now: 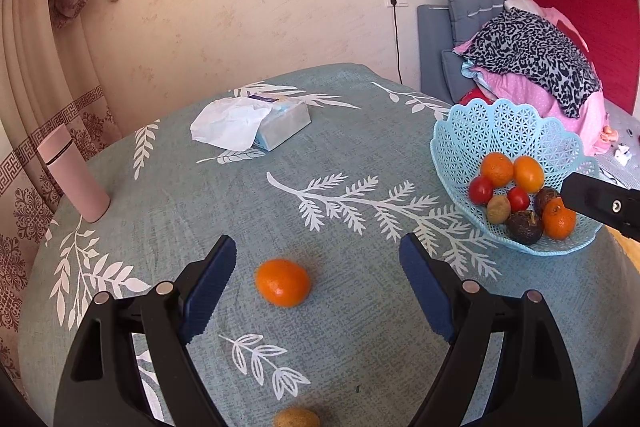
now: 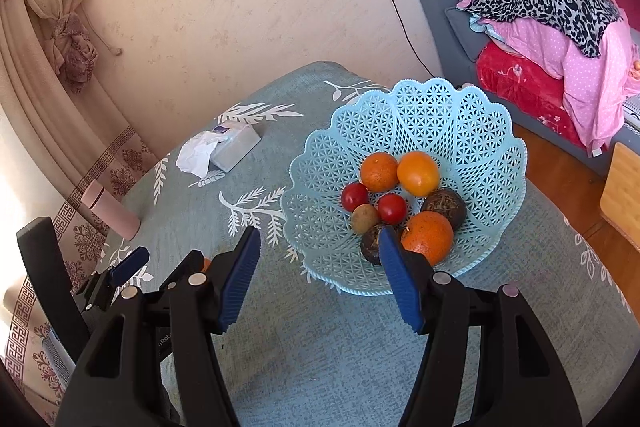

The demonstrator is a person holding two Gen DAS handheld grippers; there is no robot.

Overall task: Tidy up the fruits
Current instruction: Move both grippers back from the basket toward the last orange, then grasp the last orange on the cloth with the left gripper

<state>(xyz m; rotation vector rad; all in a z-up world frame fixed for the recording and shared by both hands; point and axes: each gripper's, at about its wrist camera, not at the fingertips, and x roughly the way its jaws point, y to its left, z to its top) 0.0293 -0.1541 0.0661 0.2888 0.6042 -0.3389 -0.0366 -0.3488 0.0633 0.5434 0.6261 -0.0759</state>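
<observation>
Your left gripper (image 1: pixel 316 267) hangs wide open above the table (image 1: pixel 360 347), empty, framing a loose orange (image 1: pixel 283 282) at lower centre. Your right gripper (image 2: pixel 320 259), also spread and empty, points at the blue basket (image 2: pixel 472 131) of fruit, centre-right.

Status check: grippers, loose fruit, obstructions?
Left gripper open over loose orange. Right gripper open, empty, near basket. Kiwi also loose. Path unobstructed.
</observation>
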